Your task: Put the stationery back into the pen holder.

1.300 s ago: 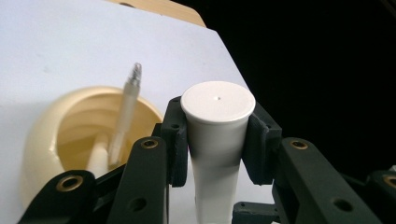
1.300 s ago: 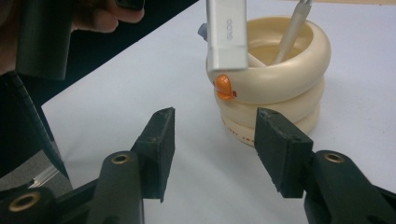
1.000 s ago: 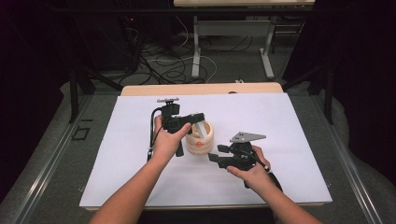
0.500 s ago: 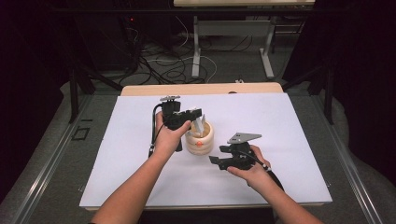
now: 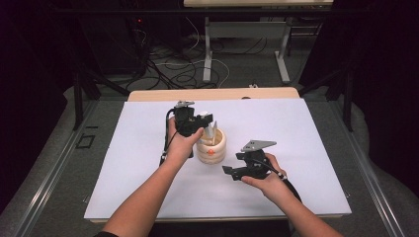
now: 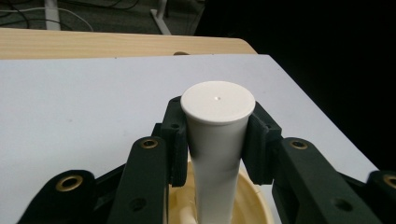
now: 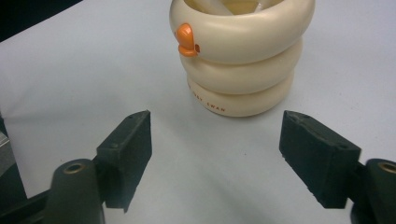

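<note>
Left gripper (image 6: 217,140) clamps the tube (image 6: 217,135); lower it straight into the holder (image 7: 240,56). Right gripper (image 7: 217,144) has just been opening, empty.

The high view looks down from above the cream holder (image 5: 211,146); both gripper views face it closely, low.

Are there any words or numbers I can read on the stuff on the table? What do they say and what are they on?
"SWAN": on the bottom ring of the cream ringed holder, seen in the right gripper view. A shorter word stands before it, too blurred to read.
White tube in the left gripper: no writing shows.
White table cover: none.
</note>
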Action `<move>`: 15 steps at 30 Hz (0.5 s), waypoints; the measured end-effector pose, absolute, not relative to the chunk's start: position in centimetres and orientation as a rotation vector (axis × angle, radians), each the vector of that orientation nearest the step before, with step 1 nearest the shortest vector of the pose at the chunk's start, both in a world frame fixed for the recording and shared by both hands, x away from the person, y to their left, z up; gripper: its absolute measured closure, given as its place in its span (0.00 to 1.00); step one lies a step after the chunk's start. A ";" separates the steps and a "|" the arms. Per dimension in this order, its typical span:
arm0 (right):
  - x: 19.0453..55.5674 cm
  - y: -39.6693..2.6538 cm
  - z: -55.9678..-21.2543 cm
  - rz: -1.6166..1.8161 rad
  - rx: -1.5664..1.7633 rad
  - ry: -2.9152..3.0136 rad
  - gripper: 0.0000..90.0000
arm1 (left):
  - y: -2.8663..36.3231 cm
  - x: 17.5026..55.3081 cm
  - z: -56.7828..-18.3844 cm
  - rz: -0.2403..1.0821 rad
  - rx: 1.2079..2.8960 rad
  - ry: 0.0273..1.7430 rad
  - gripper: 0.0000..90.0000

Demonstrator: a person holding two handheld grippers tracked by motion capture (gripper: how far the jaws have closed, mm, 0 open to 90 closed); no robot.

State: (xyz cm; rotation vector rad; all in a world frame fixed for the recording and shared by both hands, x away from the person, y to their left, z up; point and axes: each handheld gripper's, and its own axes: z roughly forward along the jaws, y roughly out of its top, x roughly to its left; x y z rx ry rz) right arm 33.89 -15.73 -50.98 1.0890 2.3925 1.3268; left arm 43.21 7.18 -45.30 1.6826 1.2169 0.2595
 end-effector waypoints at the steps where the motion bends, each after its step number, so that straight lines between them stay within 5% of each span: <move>1: 33.9 -15.7 -51.0 1.322 1.091 2.388 0.24 | 7.1 43.2 -45.4 0.268 1.683 1.219 0.74; 15: 34.2 -15.9 -51.1 1.254 1.087 2.398 0.16 | 7.2 43.3 -46.4 0.342 1.735 1.206 0.69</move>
